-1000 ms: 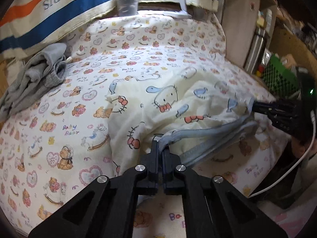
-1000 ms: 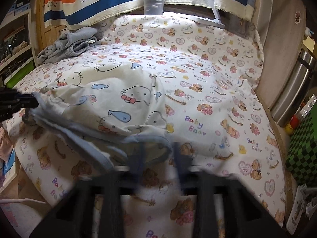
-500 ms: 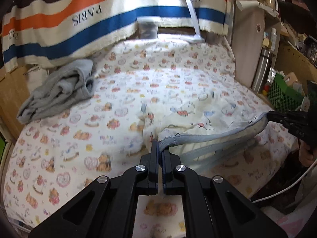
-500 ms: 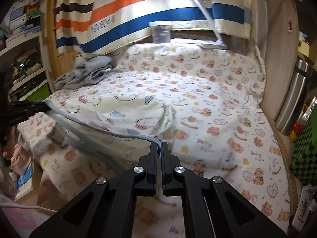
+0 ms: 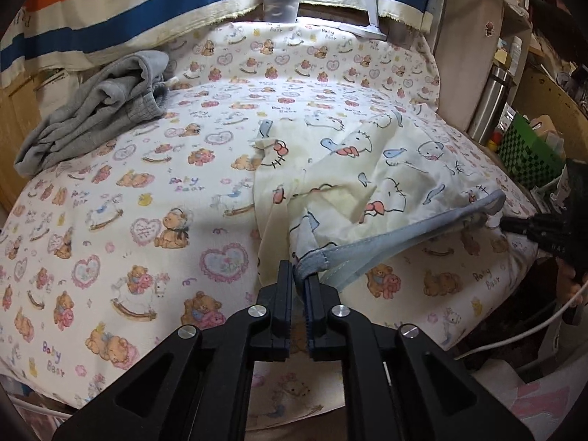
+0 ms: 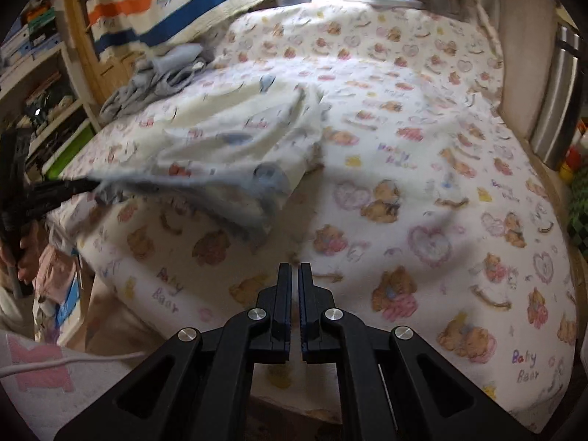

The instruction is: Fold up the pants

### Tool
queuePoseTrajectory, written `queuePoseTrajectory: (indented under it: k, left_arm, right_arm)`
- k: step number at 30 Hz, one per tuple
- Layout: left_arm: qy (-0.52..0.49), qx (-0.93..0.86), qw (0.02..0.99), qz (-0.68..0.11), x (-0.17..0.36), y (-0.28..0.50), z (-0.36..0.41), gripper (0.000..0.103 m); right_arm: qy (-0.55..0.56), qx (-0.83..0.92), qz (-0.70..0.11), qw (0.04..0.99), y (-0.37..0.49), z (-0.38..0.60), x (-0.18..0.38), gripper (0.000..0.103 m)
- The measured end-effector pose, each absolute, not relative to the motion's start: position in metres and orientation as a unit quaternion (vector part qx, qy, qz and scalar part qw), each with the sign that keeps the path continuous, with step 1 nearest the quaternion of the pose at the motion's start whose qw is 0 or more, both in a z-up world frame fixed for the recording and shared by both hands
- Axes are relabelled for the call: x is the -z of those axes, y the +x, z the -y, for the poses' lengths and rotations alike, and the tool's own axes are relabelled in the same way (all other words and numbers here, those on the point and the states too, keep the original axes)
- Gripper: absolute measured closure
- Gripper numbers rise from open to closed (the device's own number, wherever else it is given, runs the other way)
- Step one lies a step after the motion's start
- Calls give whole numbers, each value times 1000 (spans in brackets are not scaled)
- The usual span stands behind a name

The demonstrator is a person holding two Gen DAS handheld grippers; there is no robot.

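Note:
Cream cartoon-print pants with a grey-blue waistband lie on the bed. My left gripper is shut on one end of the waistband. In the left wrist view my right gripper sits at the waistband's far end; whether it grips there I cannot tell. In the blurred right wrist view the pants lie left of centre, my left gripper holds them, and my right gripper is nearly shut with nothing between its fingers.
A bear-print sheet covers the bed. A grey garment is heaped at the back left. A striped cloth and a clear tub stand at the head. A green basket and a metal flask stand right.
The waistband was stretched taut between both grippers half a second ago. Now the right wrist view shows its fingers empty and swung right of the pants. The left gripper keeps its hold.

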State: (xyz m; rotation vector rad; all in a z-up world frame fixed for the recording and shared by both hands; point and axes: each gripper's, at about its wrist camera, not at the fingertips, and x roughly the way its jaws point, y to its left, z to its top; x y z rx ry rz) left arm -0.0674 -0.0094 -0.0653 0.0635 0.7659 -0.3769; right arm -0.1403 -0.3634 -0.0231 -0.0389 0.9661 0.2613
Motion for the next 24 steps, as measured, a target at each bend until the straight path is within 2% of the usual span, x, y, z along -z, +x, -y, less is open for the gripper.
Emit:
queuePoseTrajectory:
  k: [1,2,3,4,5,6,10,12,13,14,15,18,21,24]
  left_arm:
    - [31,182,911,-370,65,-67,8,95]
    - [31,181,911,-369,64,-67,8,95]
    - [32,181,911,-369,64,-67,9,95]
    - [33,180,911,-370,64,-68,9,95]
    - [35,179,911,-370,64,-68,9,95]
    - [38,178,911,-370,64,-68,9,95]
    - [50,173,913,-367,61,-69,9,90]
    - [50,171,914,-363,58,-69,8,83]
    - [51,169,916,-361,56,-68,7,73]
    - [52,166,918,-357,54,-67,7,68]
    - [54,164,920,-351,50,-67,7,61]
    - [57,165,928,-329,36,-65,8,60]
    - [55,163,937,-305,21,-59,7,51]
    - [51,154,946,-280,6,-47,5,49]
  right_arm:
    - [-12,-119,-453,883,-139,366,19,99]
    - [-4,-118,-449,886,-137,368,16,93]
    - [5,-126,-446,886,-135,369,13,81]
    - [13,-134,-442,887,-133,368,11,74]
    - [16,-140,-437,888,-132,366,10,59]
    - [14,-145,-430,891,-131,362,8,53]
    - [-20,-137,-407,903,-126,344,8,57]
    - [-19,-135,-403,905,-120,341,11,81]
    - [-14,-133,-405,904,-117,340,13,86]
    - [-6,-136,-408,903,-114,339,16,94]
    - [-3,-138,-412,901,-113,339,18,96]
    - [-25,-149,-424,893,-119,334,23,98]
    - [-51,-152,-445,881,-128,332,28,98]
    - [-61,-153,-466,869,-134,335,33,98]
